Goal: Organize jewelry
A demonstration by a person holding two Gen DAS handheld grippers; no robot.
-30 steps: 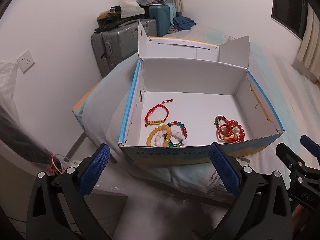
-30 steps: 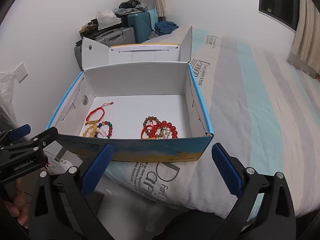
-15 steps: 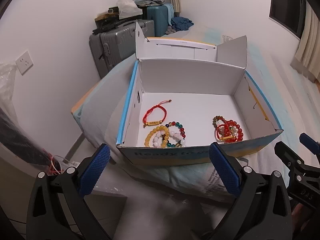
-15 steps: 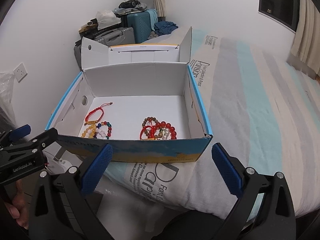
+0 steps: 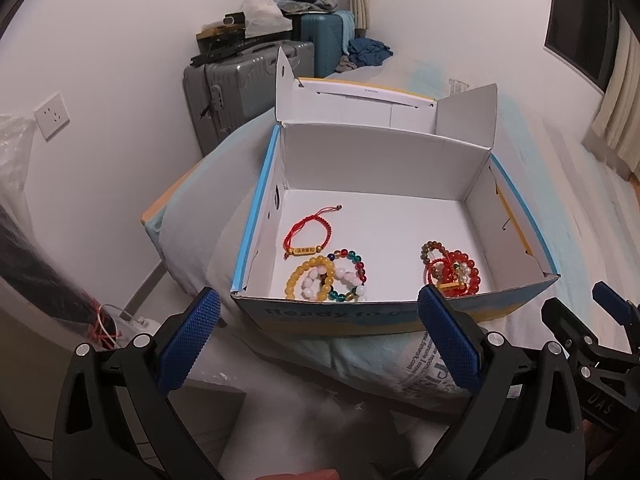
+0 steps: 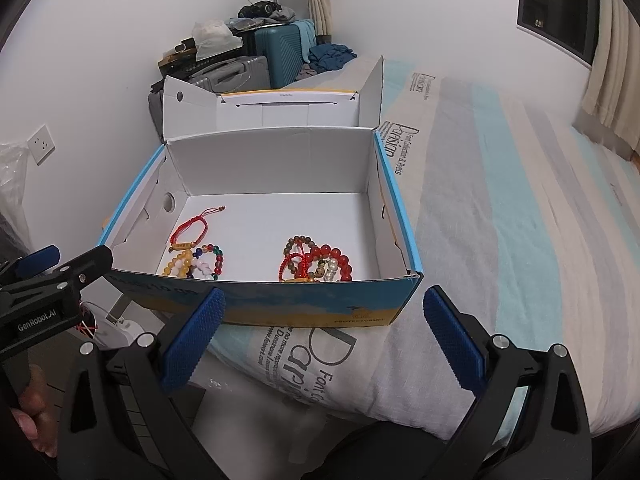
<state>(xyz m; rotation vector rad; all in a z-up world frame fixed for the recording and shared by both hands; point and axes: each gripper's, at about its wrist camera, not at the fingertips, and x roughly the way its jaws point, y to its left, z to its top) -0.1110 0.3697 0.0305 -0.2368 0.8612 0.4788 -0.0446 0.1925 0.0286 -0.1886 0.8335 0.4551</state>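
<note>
2 suitcases [image 5: 256, 92] beside striped bed [image 6: 520, 208]

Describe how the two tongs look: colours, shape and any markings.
Both tongs, left and right, have black plastic frames with silver screws and two wide fingers carrying textured blue pads. The left one's side reads "GenRobot.AI" in white. No cables or sleeves show.

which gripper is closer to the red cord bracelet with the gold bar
Left. The left gripper faces the box's left half where the red cord bracelet lies; the right gripper sits farther right, toward the red bead pile.
</note>
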